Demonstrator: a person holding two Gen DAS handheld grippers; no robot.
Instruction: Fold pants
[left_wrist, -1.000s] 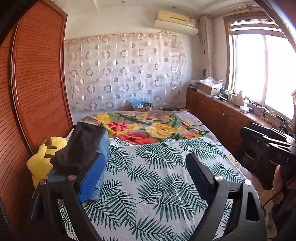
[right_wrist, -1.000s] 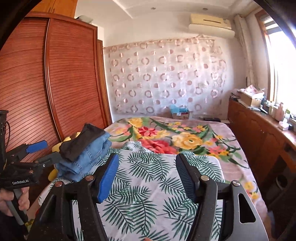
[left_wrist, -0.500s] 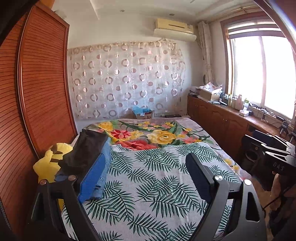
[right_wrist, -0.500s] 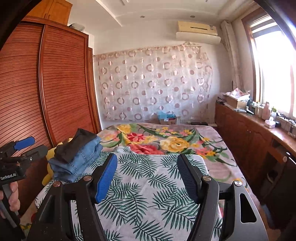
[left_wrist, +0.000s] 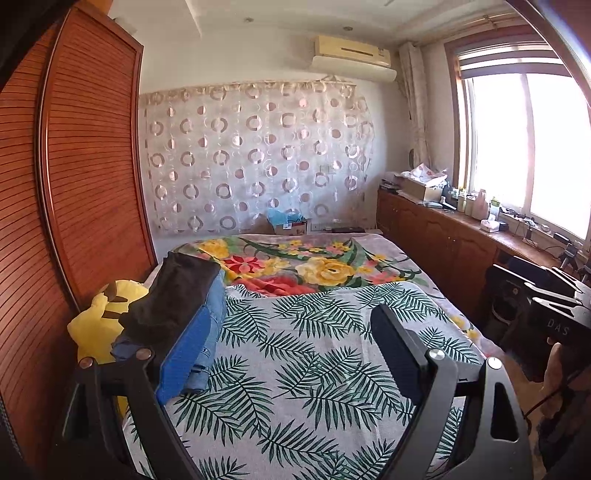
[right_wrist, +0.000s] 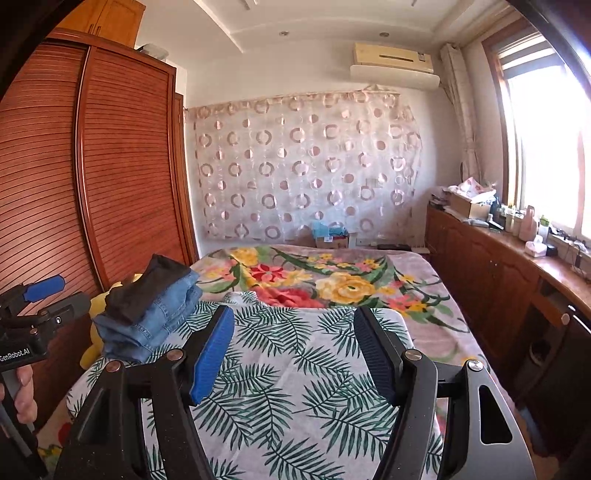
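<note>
Your left gripper and right gripper both hang above the bed, fingers wide and empty; reach left for the folded pants stacked by the wardrobe, pinching one whole layer

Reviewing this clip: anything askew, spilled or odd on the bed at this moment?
Nothing spilled or damaged. The folded stack, black pants on blue jeans, sits at the bed's left edge, next to a yellow plush toy. The palm-leaf sheet covers only the near part of the floral blanket. Both tongs, left and right, are open and empty.
</note>
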